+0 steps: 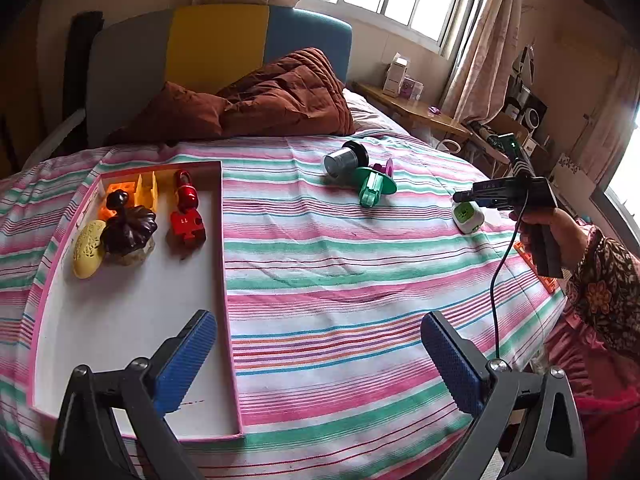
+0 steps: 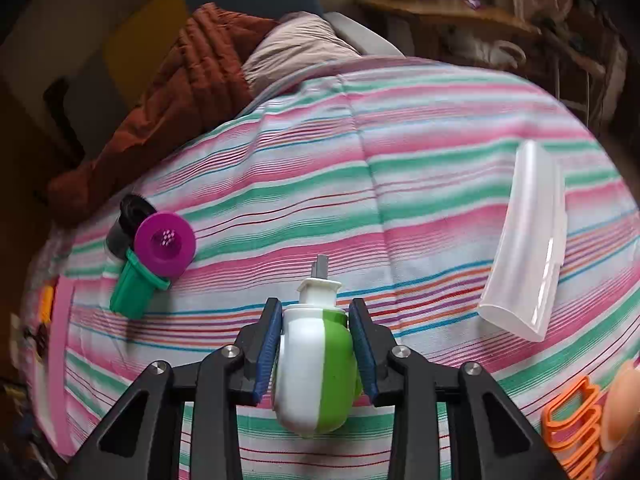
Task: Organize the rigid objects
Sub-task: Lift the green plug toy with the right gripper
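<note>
My right gripper (image 2: 316,344) is shut on a white and green plastic caster-like piece (image 2: 316,368), held just above the striped bedsheet; the gripper (image 1: 466,200) and the piece (image 1: 467,216) also show in the left wrist view at the right. My left gripper (image 1: 320,360) is open and empty, low over the right edge of a pink-rimmed white tray (image 1: 136,320). The tray holds a yellow oval (image 1: 89,249), a dark brown ornament (image 1: 128,228), a red piece (image 1: 186,216) and orange and yellow pieces (image 1: 136,192) at its far end.
On the sheet lie a grey and black cylinder (image 1: 345,158), a green funnel-like part (image 1: 374,188) and a purple disc (image 2: 165,243). A clear plastic lid (image 2: 528,248) and orange cutters (image 2: 572,424) lie to the right. A brown quilt (image 1: 272,100) lies at the headboard.
</note>
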`<state>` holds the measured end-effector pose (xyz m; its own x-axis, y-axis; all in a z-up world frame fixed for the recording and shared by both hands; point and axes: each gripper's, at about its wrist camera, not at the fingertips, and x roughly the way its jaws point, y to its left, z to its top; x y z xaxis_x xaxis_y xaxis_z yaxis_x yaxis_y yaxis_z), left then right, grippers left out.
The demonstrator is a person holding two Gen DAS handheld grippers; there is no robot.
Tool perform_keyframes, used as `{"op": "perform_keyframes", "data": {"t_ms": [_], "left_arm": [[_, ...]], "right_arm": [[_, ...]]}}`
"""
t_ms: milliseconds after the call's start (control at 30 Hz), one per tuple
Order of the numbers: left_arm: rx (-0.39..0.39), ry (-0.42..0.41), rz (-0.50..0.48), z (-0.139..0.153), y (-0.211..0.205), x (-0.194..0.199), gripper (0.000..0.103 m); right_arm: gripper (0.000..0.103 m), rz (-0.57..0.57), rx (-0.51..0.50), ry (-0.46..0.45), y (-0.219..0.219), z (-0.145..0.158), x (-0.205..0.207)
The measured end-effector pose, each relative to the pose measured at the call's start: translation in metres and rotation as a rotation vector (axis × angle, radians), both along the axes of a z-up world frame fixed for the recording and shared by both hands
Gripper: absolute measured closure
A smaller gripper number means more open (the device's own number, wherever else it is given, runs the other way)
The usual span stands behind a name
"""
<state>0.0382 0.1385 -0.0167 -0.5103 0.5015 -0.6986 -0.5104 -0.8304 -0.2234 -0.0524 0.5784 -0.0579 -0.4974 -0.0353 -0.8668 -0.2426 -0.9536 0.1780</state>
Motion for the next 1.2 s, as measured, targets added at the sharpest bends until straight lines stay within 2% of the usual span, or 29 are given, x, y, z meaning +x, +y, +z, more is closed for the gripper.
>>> {"op": "perform_keyframes", "data": {"t_ms": [67,100,167,233,333,400,467,600,633,733,867,967,1200], "left_arm": [[0.004,-0.002,0.009,0.000,-0.002,0.000,0.000],[0.008,-0.005,0.011,0.000,-0.003,0.000,0.000],[0.011,-0.009,0.018,0.000,-0.005,0.000,0.000],[0.016,-0.005,0.020,0.001,-0.008,0.001,0.000],[0.030,0.001,0.026,0.004,-0.013,0.003,0.000],[0.036,0.002,0.033,0.004,-0.015,0.004,0.000],[0.043,-0.007,0.034,0.004,-0.015,0.004,0.000],[0.041,-0.004,0.025,0.005,-0.013,0.008,0.000],[0.040,0.002,0.023,0.006,-0.013,0.009,0.000],[0.026,0.010,0.020,0.008,-0.009,0.011,0.000],[0.010,0.006,0.006,0.009,0.002,0.007,0.000],[0.006,0.010,-0.013,0.012,0.017,0.001,0.000],[-0.033,0.022,-0.050,0.014,0.067,-0.028,0.000]], "right_arm": [[0.069,0.064,0.169,-0.001,-0.038,0.008,0.004],[0.067,0.108,0.184,0.008,-0.055,0.010,0.006],[0.068,0.210,0.093,0.030,-0.081,0.013,0.012],[0.068,0.239,0.032,0.077,-0.098,0.022,0.023],[0.067,0.179,0.018,0.164,-0.103,0.033,0.043],[0.058,0.103,0.054,0.186,-0.100,0.034,0.053],[0.058,0.063,0.083,0.164,-0.100,0.025,0.054],[0.058,0.048,0.205,0.106,-0.101,0.002,0.045],[0.057,0.041,0.208,0.091,-0.099,-0.004,0.043],[0.054,0.010,0.146,0.127,-0.092,-0.011,0.043],[0.050,-0.036,0.124,0.170,-0.094,-0.019,0.046],[0.049,-0.028,0.102,0.169,-0.099,-0.025,0.047],[0.050,-0.052,0.112,0.239,-0.099,-0.032,0.054]]}}
